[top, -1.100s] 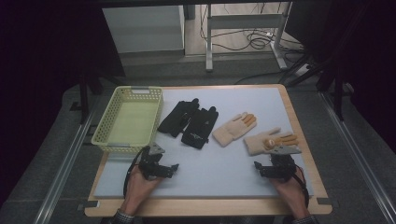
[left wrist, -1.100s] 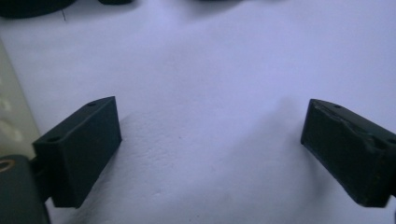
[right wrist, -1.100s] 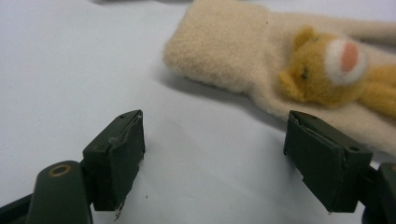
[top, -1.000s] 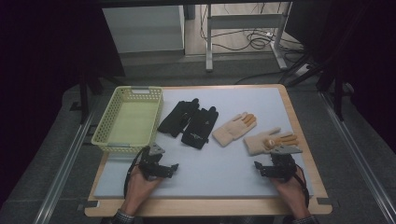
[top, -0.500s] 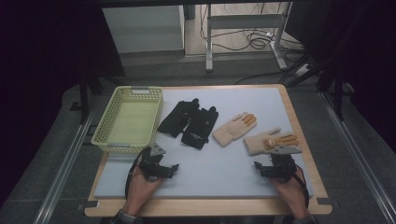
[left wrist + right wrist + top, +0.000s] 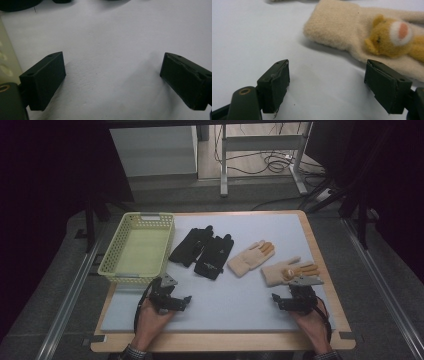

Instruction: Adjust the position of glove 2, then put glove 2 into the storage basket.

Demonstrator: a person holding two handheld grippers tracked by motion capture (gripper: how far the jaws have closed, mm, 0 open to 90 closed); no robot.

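We see the table (image 6: pixel 320 255) from the high view, its pale mat carrying everything, and we take the yellow basket (image 6: pixel 111 265) as our landmark, at the mat's left edge. We can see nothing lying inside the basket. Just to its right lie two black gloves (image 6: pixel 202 251), touching each other; further right, well apart from the basket, are two cream gloves, the nearer cream glove (image 6: pixel 246 258) and the bear glove (image 6: pixel 276 272), whose yellow patch the high view leaves unclear.

The right gripper view settles that: the bear glove (image 6: pixel 352 32) carries a small yellow bear face, and the glove runs out of frame at the right. The left gripper view catches a sliver of the basket wall (image 6: pixel 6 62) at its left edge and dark glove edges cut off at the top.

The left gripper (image 6: pixel 176 301) sits just below the basket's near right corner, jaws spread wide over bare mat, grasping nothing. The right gripper (image 6: pixel 286 301) rests far right of the basket, just short of the bear glove, jaws likewise released and empty.
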